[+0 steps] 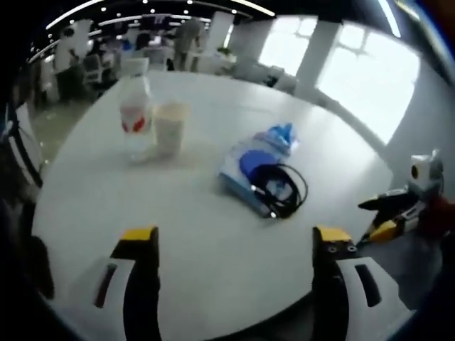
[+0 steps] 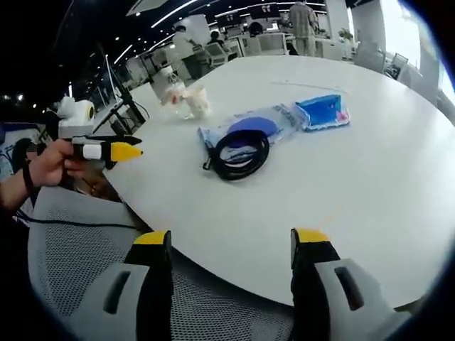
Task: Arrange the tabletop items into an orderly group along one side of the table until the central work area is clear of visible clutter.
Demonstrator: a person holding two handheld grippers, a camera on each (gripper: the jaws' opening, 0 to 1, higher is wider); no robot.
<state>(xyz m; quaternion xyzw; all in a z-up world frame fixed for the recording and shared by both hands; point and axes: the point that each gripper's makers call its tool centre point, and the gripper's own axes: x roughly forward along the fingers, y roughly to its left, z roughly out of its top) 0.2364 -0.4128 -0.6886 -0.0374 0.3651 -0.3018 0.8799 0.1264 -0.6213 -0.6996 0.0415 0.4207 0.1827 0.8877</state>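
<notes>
Now both grippers hover wide open off the near rim of the round white table (image 1: pixel 213 241).

In the left gripper view we hold the left gripper (image 1: pixel 234 245) with jaws spread and empty, bare tabletop ahead of it. Further in, a clear bottle (image 1: pixel 135 117) stands touching a pale cup (image 1: pixel 169 128), well apart from the blue packet (image 1: pixel 256 170) with the black cable coil (image 1: pixel 284 190) lying on it. In the right gripper view the right gripper (image 2: pixel 231 245) is spread too, hanging over a mesh chair seat (image 2: pixel 78 241) just outside the table edge, and a smaller blue pouch (image 2: pixel 323 111) lies just beyond the packet. The right-hand stretch of tabletop is open.
</notes>
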